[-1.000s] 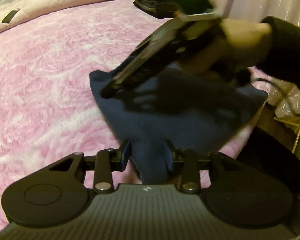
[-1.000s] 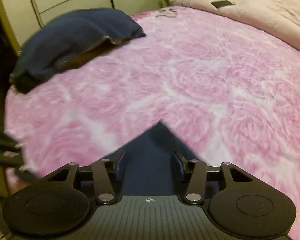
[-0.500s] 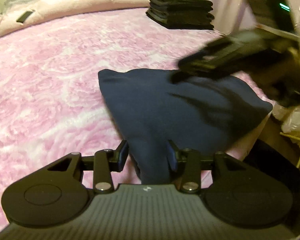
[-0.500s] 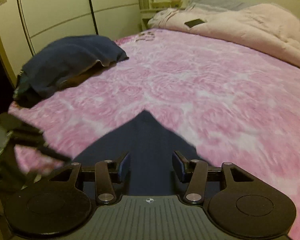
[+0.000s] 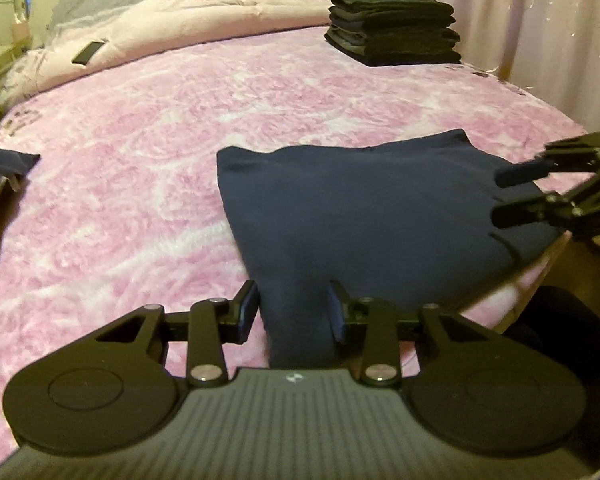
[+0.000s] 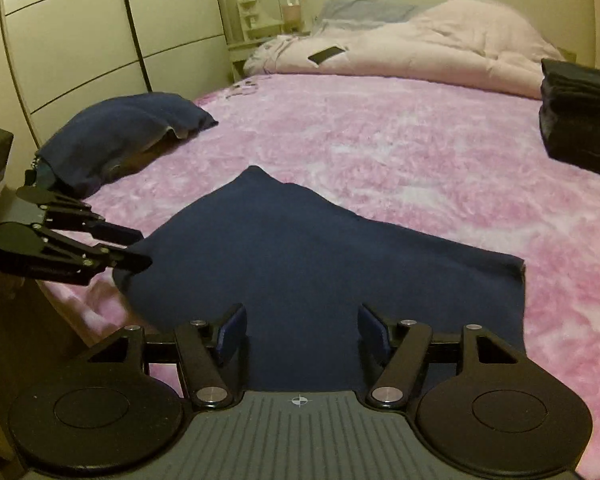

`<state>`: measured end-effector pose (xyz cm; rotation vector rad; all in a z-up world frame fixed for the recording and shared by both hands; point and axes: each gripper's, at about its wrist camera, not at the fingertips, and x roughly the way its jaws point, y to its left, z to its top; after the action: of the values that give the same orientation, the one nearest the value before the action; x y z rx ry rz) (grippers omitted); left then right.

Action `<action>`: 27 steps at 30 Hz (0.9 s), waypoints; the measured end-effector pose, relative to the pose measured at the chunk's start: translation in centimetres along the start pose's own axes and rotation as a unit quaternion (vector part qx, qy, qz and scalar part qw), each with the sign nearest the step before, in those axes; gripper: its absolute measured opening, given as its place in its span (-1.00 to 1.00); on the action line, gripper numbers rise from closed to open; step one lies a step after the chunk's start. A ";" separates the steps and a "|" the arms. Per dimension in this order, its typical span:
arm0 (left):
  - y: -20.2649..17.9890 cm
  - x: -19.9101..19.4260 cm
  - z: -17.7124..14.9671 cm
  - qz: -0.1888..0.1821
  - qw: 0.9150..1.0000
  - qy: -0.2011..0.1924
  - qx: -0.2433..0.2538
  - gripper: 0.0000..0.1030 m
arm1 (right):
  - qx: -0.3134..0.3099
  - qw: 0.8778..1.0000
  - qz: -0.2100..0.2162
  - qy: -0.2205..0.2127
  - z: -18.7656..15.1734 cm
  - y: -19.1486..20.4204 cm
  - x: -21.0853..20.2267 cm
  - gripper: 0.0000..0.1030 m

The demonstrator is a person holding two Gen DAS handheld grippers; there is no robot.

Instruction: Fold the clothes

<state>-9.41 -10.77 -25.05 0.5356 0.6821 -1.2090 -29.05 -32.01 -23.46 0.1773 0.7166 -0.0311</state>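
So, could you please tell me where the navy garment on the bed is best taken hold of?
Take the navy garment at its free right-hand corner, coming in low from the right: that edge lies flat and exposed on the pink blanket.

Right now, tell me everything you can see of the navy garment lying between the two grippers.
The navy garment is a soft, matte, knit-looking cloth, folded into a rough flat shape with one pointed corner toward the pillows. It lies on the pink bedspread at the near edge of the bed. The left hand-held gripper is shut on a bunched fold of it. The right hand-held gripper stands open over the cloth, its jaws having just been opening, pads not pressing it.
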 end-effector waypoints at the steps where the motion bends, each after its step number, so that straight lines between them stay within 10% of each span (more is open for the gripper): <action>1: -0.2 -0.2 0.1 0.004 1.000 -0.002 0.001 -0.43 | -0.005 1.000 -0.003 0.011 -0.3 0.0 0.2 0.26; 20: -3.7 -0.8 -1.2 -0.046 0.979 -0.008 0.196 -0.27 | -0.086 0.995 -0.042 0.026 -2.9 -0.5 -2.6 0.26; 27: -6.0 -1.5 -2.2 -0.049 0.946 -0.048 0.318 -0.07 | -0.204 0.978 -0.032 0.031 -3.3 3.4 -1.9 0.26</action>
<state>-15.85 -9.94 -25.58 0.9790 0.2205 -1.5408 -32.32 -28.13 -24.10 -0.2389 0.7754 0.0612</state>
